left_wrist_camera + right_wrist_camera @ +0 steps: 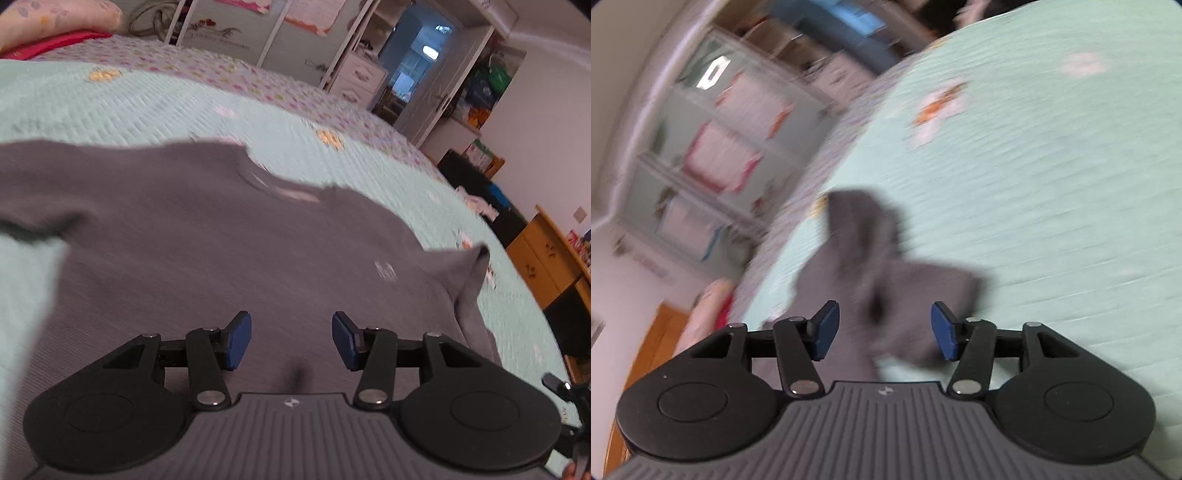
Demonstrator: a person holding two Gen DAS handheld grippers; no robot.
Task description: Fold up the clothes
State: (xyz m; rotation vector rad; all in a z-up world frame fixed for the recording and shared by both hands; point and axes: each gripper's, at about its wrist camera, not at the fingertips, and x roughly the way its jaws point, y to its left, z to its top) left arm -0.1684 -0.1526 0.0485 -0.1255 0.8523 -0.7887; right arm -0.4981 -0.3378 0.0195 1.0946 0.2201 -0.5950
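Grey shirt (pixel 207 236) lies spread on the bed (pixel 122 110), collar up, one sleeve (pixel 864 236) rumpled. Left gripper (pixel 291 339) and right gripper (pixel 884 330): fingers apart, holding nothing.

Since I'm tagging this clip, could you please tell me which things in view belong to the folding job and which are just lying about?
Part of the job:
- grey shirt, spread on the bed
- left gripper, open above it
- right gripper, open over a rumpled part of the shirt

Just lying about:
- green bedspread
- pillow
- red cloth
- wardrobe
- wooden drawers
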